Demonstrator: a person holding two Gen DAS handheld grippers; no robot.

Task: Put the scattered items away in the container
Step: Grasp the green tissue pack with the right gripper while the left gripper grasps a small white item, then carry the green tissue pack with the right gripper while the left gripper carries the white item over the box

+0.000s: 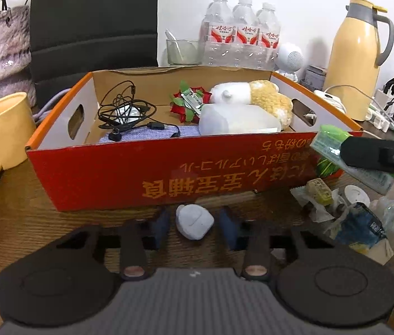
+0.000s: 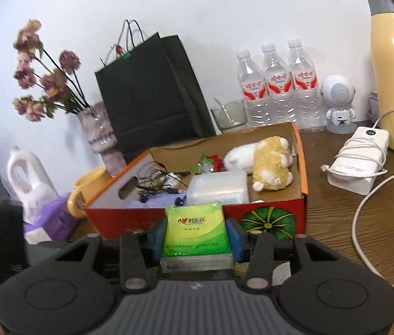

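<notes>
1. Left wrist view: left claw (image 1: 194, 223) straddles a small grey case (image 1: 194, 222) on the worktop (image 1: 15, 223), just before the red box (image 1: 141, 173); pads stand clear of it, not gripping.
2. Right wrist view: right claw (image 2: 196, 237) clamped on a green tissue pack (image 2: 195, 229), held just in front of the box's near wall.
3. Box contents (partial): plush toy (image 2: 272, 164), tangled cable (image 1: 124, 111), translucent tub (image 1: 236, 120).
4. Wrappers (image 1: 345, 212) lie on worktop, right of box.

My two wrist cameras look forward and slightly down, close over the desk (image 1: 15, 195), both facing the red box (image 1: 146, 173).
</notes>
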